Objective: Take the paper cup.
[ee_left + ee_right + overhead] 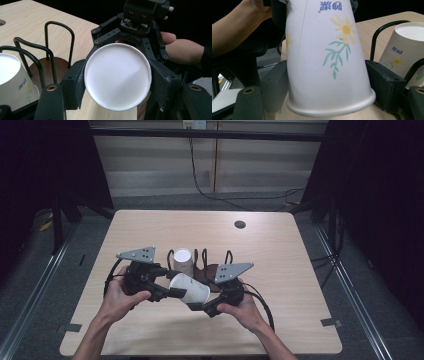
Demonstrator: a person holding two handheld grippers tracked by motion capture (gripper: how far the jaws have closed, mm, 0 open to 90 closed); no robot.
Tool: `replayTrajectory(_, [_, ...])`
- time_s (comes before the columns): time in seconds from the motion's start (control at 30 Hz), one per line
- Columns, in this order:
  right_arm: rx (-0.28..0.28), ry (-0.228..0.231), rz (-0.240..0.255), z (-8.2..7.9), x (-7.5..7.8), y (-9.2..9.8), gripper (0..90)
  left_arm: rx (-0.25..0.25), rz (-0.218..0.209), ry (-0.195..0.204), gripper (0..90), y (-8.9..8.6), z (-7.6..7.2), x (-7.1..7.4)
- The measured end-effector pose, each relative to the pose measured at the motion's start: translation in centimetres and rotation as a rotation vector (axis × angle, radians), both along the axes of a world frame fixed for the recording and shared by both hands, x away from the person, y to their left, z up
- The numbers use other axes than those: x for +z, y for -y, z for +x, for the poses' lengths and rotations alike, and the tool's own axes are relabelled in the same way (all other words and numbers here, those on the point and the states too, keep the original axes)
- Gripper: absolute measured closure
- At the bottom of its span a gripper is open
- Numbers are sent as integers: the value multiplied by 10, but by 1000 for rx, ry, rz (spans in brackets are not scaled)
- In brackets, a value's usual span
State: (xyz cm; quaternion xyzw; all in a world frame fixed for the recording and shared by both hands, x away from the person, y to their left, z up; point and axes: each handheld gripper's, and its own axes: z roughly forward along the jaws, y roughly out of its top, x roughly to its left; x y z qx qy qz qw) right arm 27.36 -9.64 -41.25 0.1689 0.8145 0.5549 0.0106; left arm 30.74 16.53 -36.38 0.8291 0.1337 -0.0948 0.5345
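White paper cup with a printed yellow flower [189, 290]: held on its side above the pale wooden table [280, 255], between both grippers. Left gripper [176, 292]: jaws clamped on the cup's base end. Right gripper [196, 306]: pads flank the rim end (contact unclear). Second white paper cup [183, 261]: upside down in the black wire rack [202, 262].

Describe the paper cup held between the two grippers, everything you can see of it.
The paper cup is white, tapered, with a rolled rim, a side seam, blue lettering and a printed yellow daisy on green stems. It looks undamaged. It lies on its side above the table. The left gripper clamps its flat base end; the right gripper has its pads at the wider rim end, just been closing on it. A second cup stands inverted behind.
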Motion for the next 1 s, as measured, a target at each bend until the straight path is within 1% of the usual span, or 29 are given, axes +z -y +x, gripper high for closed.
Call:
replayTrajectory(0.1, [-6,2,0,0,1,1,240,3,4,11,345,0,0,0])
replayTrajectory(0.13, [-11,-5,3,0,2,2,240,5,12,17,333,0,0,-1])
replayTrajectory(0.27, [-14,-18,-1,2,2,4,242,16,8,27,315,0,-1,-2])
replayTrajectory(0.3, [-14,-19,-1,2,1,4,242,14,7,29,301,1,-1,-2])
replayTrajectory(0.4, [-16,-24,0,2,2,5,245,12,8,28,207,1,0,-2])
replayTrajectory(0.47, [-13,-27,-6,2,3,5,246,5,6,24,203,0,-1,-2])
replayTrajectory(0.53, [-26,-21,-30,2,5,7,246,3,16,27,208,0,-2,-1])
replayTrajectory(0.63, [-35,-27,-33,3,9,12,249,5,11,29,206,-2,-2,0])
replayTrajectory(0.77, [-52,-27,-32,3,12,20,253,-2,21,35,182,-4,-2,0])
replayTrajectory(0.87, [-68,-32,-52,4,13,24,253,1,25,32,164,-4,-2,-2])
replayTrajectory(0.97, [-62,-40,-58,5,14,27,254,0,44,38,163,-4,-2,-4])
replayTrajectory(1.0, [-65,-39,-61,5,14,28,255,-11,57,48,163,-5,-2,-5])
